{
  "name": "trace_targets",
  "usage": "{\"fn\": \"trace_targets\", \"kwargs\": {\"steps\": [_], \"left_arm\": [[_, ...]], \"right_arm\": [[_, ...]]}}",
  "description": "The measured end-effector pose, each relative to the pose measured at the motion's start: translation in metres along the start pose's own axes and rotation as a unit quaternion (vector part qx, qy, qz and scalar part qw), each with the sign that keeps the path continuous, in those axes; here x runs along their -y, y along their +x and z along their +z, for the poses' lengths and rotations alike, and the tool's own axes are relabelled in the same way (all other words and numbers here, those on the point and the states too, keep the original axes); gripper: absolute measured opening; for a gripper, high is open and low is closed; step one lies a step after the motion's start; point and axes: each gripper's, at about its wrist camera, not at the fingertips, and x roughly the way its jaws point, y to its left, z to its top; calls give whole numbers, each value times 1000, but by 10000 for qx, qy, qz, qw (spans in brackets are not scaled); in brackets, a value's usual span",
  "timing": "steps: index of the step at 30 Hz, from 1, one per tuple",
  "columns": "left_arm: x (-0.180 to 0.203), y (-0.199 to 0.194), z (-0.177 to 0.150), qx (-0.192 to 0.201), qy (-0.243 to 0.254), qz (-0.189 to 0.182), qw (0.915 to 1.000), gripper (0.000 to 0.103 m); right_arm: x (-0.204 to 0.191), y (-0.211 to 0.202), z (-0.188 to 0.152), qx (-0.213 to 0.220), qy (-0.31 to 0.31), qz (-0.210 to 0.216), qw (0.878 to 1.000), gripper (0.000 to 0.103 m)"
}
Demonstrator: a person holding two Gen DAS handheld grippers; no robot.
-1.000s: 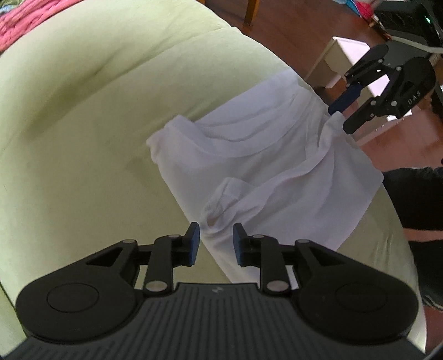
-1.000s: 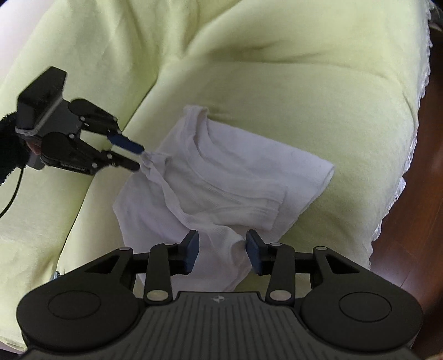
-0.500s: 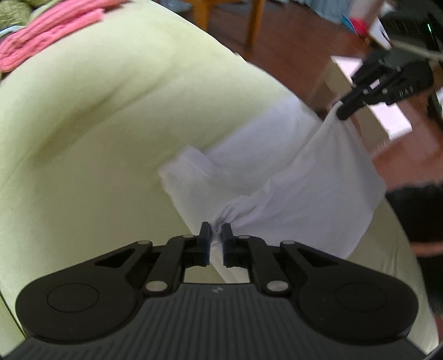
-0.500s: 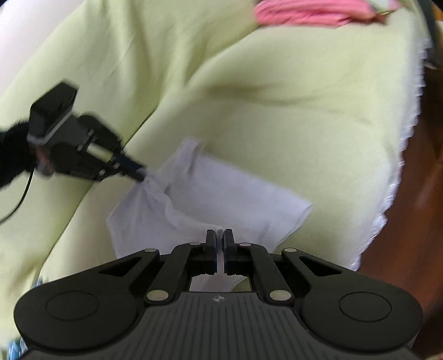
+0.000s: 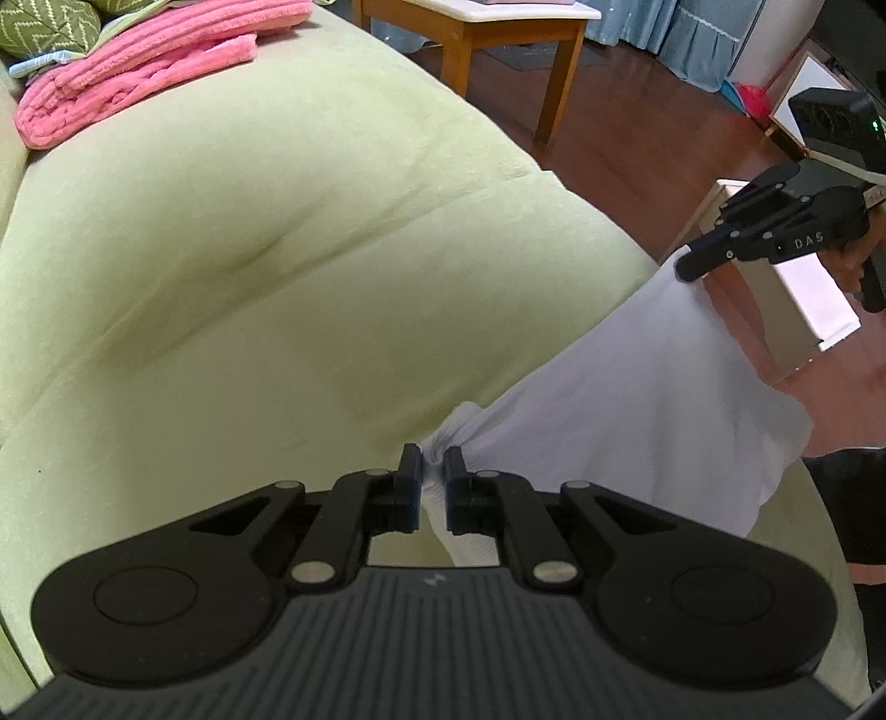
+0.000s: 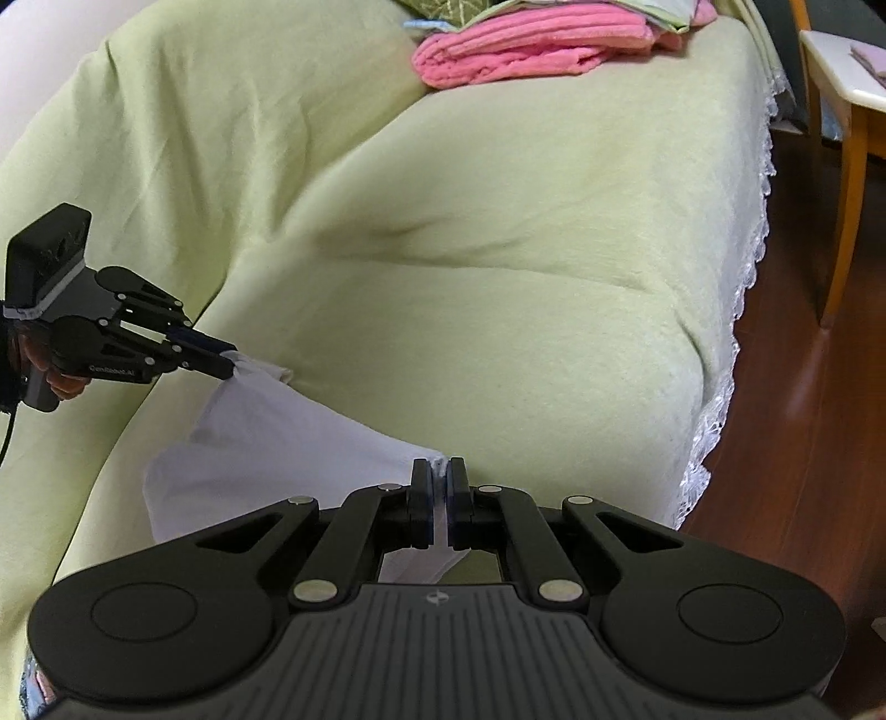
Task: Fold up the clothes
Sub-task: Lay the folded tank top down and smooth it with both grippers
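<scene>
A white garment (image 5: pixel 637 399) hangs stretched between both grippers above the pale green sofa seat (image 5: pixel 266 310). My left gripper (image 5: pixel 433 471) is shut on one bunched corner of it. My right gripper (image 6: pixel 440 476) is shut on the opposite corner. In the left wrist view the right gripper (image 5: pixel 686 271) shows at the far right, pinching the cloth's upper edge. In the right wrist view the left gripper (image 6: pixel 227 360) shows at the left, holding the white garment (image 6: pixel 266 437) by its corner. The cloth sags between the two grips and its lower part drapes toward the seat.
Folded pink towels (image 5: pixel 133 61) lie at the far end of the sofa, beside a green patterned cushion (image 5: pixel 44 22). A wooden table (image 5: pixel 498 33) stands on the dark wood floor (image 5: pixel 620 138) beyond the sofa edge. A white box (image 5: pixel 797 293) sits on the floor.
Both grippers shut on corners of the white garment, which lay spread on the seat, and lifted it. They have drawn it back toward the near end of the sofa, stretching it between them.
</scene>
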Motion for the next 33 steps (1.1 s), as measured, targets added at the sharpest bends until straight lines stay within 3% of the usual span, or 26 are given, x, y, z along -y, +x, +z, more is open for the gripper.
{"fn": "trace_targets", "kwargs": {"steps": [3,5,7,11,14,17,19,20,22,24,26,30,33], "left_arm": [[1,10,0,-198,37,131,9997,14],[-1,13,-1,-215,-34,295,9993,28],[-5,6,-2,-121,-191,438,9988,29],[-5,-30,-11,220,-591,943,9935,24],[37,-51,-26,149,239,1289,9913,23],[94,-49,-47,-232,1164,1112,9867,24],[130,-39,-63,-422,1750,975,9788,30],[147,-33,-72,-494,2088,1004,9715,30],[171,-17,-89,-534,2837,1422,9468,30],[181,-3,-102,-561,3310,1777,9251,30],[186,11,-116,-584,3823,2142,8970,32],[193,29,-140,-524,4669,2555,8450,34],[199,40,-154,-445,5095,2723,8150,33]], "right_arm": [[-2,14,-2,-258,-20,-59,9996,6],[-6,20,-3,-424,-69,-242,9988,17],[-12,19,-4,-424,-168,-549,9975,40],[-39,-11,-11,-90,-505,-1239,9910,43],[-77,-38,-36,-50,-1136,-1195,9863,43],[-123,-47,-73,-316,-1929,-1026,9753,43],[-150,-45,-100,-438,-2522,-1022,9613,43],[-162,-40,-113,-490,-2804,-1072,9526,43],[-180,-32,-134,-459,-3364,-1332,9311,43],[-193,-24,-153,-259,-3966,-1662,9025,46],[-203,-13,-169,-125,-4508,-2053,8686,46],[-211,10,-191,-32,-5021,-2513,8275,46],[-212,30,-208,13,-5370,-2728,7983,46]]}}
